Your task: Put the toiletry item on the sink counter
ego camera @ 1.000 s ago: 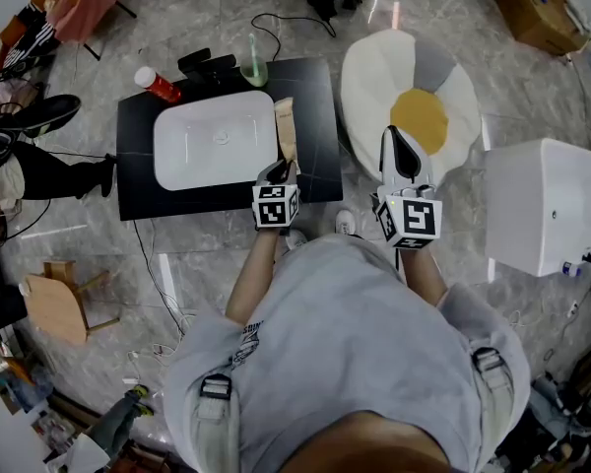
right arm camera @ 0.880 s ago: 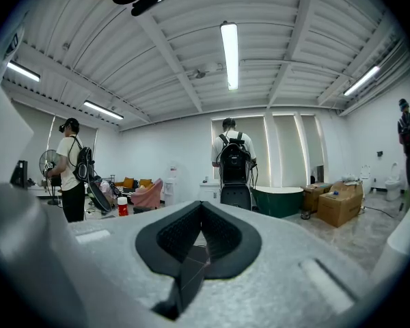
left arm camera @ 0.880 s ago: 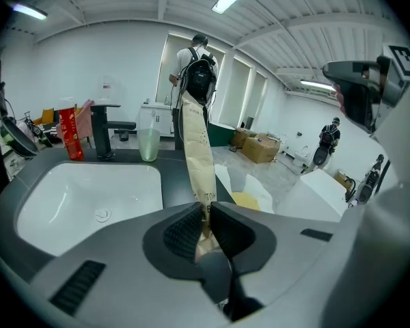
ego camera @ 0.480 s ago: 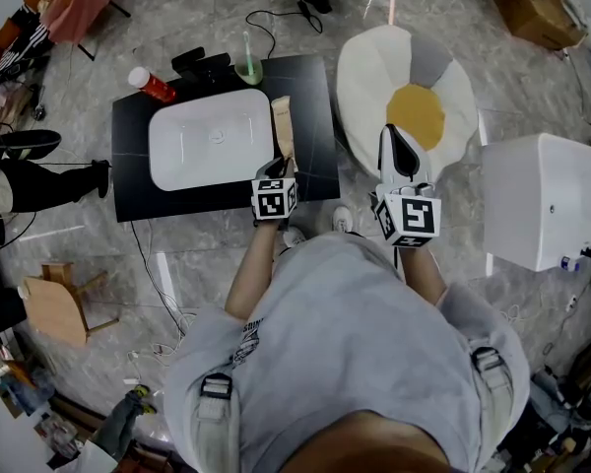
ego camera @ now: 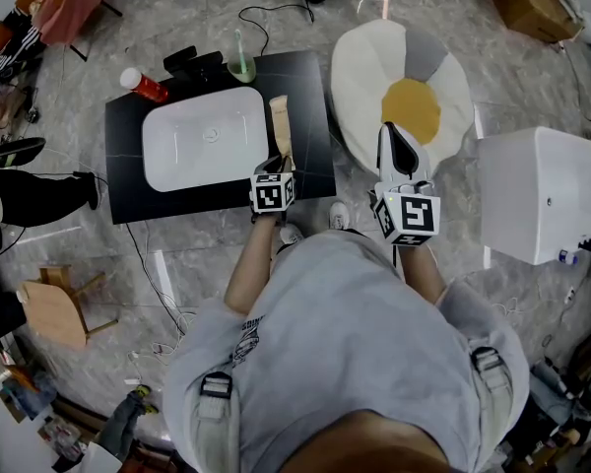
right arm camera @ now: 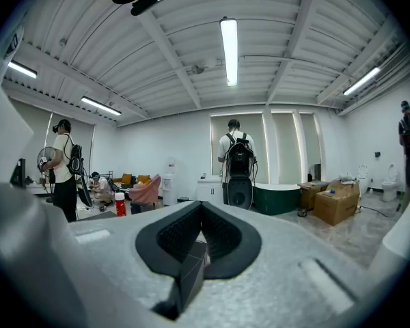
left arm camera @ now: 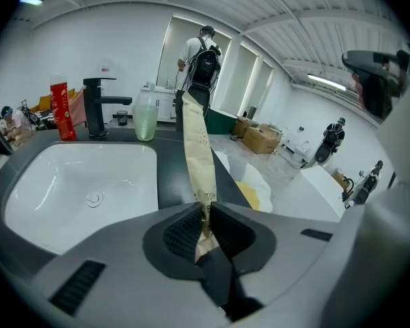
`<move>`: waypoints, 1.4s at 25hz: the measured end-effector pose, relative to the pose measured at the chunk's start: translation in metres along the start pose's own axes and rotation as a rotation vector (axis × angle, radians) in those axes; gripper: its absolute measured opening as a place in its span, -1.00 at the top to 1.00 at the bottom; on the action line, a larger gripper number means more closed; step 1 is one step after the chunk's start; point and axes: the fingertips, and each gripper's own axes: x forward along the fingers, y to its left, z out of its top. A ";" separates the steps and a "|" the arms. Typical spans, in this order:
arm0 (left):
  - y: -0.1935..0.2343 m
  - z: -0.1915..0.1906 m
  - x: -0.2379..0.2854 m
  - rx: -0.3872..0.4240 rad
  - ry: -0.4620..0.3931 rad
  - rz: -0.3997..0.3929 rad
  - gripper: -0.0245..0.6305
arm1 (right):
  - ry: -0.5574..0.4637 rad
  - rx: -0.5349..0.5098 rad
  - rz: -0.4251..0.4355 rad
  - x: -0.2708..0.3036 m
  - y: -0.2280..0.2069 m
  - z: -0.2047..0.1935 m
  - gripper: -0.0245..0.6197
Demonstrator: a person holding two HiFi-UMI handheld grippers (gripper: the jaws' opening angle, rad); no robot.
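1. Pinching the tube (left arm camera: 197,149) by its near end, the left gripper (left arm camera: 205,227) hides that end; contact with the counter (ego camera: 315,97) cannot be told.
2. Right gripper (right arm camera: 201,241): jaws together, empty.
3. Tube stays right of the sink (ego camera: 202,141), as before.

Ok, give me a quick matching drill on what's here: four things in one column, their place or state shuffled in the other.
1. tan tube
2. red can
3. green cup
4. right tool

A. left of the faucet
B. shut, empty
C. clamped in the left tool
D. right of the faucet

Pairs: 1-C, 2-A, 3-D, 4-B.
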 end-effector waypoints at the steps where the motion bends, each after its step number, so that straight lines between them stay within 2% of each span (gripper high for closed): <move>1: 0.000 -0.001 0.002 -0.003 0.005 -0.003 0.80 | 0.002 0.000 -0.001 0.000 -0.001 -0.001 0.91; 18: 0.006 -0.021 0.023 -0.006 0.085 0.018 0.80 | 0.035 -0.003 0.000 -0.002 -0.007 -0.008 0.91; 25: 0.007 -0.020 0.020 -0.007 0.068 0.029 0.79 | 0.042 -0.005 0.004 -0.004 -0.007 -0.011 0.91; 29: 0.006 -0.017 0.018 0.005 0.045 0.038 0.68 | 0.043 -0.003 0.009 -0.005 -0.007 -0.011 0.91; 35: 0.004 -0.012 0.007 -0.002 0.014 0.042 0.67 | 0.042 0.000 0.021 -0.007 -0.004 -0.011 0.91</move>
